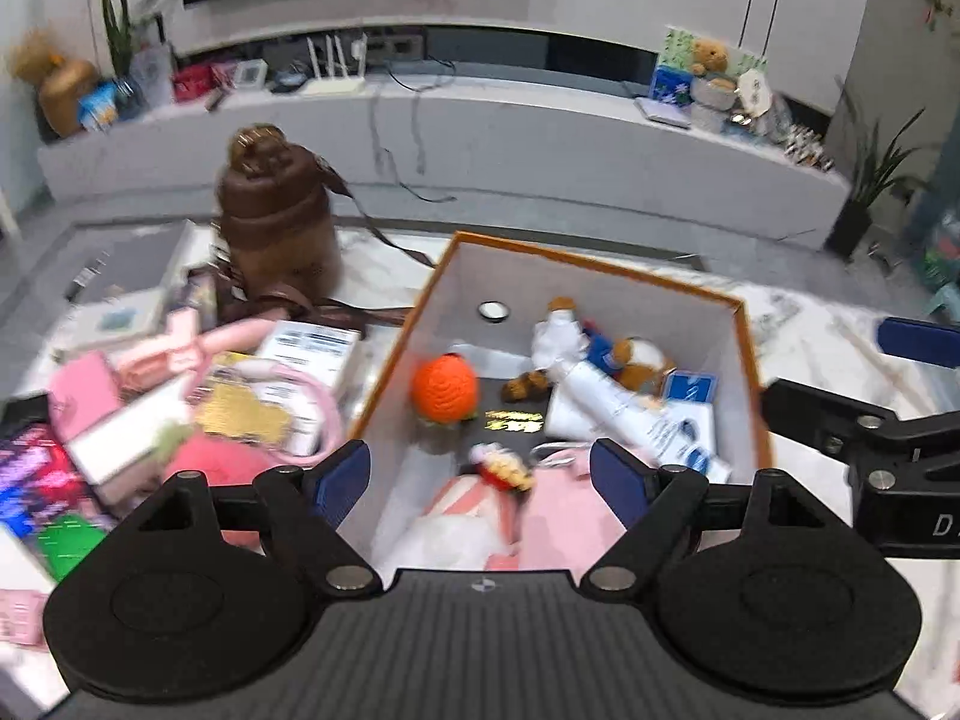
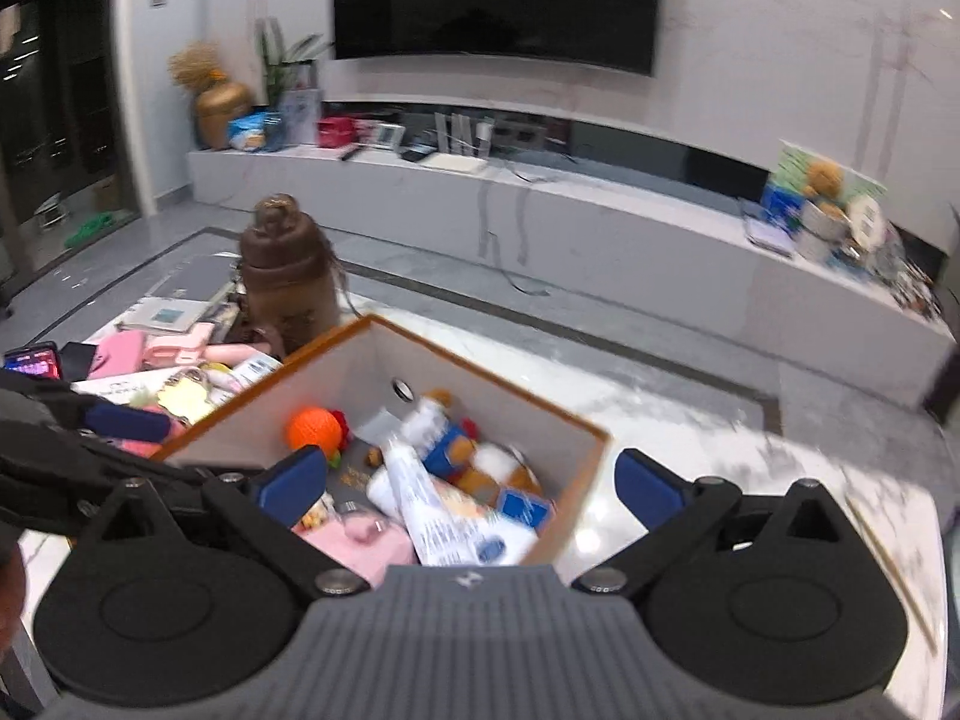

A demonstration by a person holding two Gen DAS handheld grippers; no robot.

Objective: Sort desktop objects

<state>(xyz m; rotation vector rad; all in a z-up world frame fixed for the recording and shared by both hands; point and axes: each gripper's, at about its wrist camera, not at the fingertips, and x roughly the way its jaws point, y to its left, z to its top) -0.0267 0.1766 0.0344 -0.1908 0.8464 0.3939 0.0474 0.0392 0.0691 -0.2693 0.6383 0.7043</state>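
Left wrist view: the left claw (image 1: 480, 474) is seen released over the orange-rimmed white cardboard box (image 1: 600, 267) at frame centre, nothing gripped. Right claw (image 2: 471, 489) likewise spread wide, empty. Orange knitted ball (image 1: 444, 387) is lodged inside the box.

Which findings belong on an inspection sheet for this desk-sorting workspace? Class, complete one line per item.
Surface: white marbled table, bare right of the box.
Job's things: orange-rimmed box holding an orange knitted toy, a teddy bear and a white pouch.
Clutter: pile of unsorted items left of the box; brown bottle behind it.
Grippers: left hand-held gripper and right hand-held gripper both open, empty, above the box.
Cables: dark cable hanging from the TV shelf.
Surroundings: wall television, potted plant.
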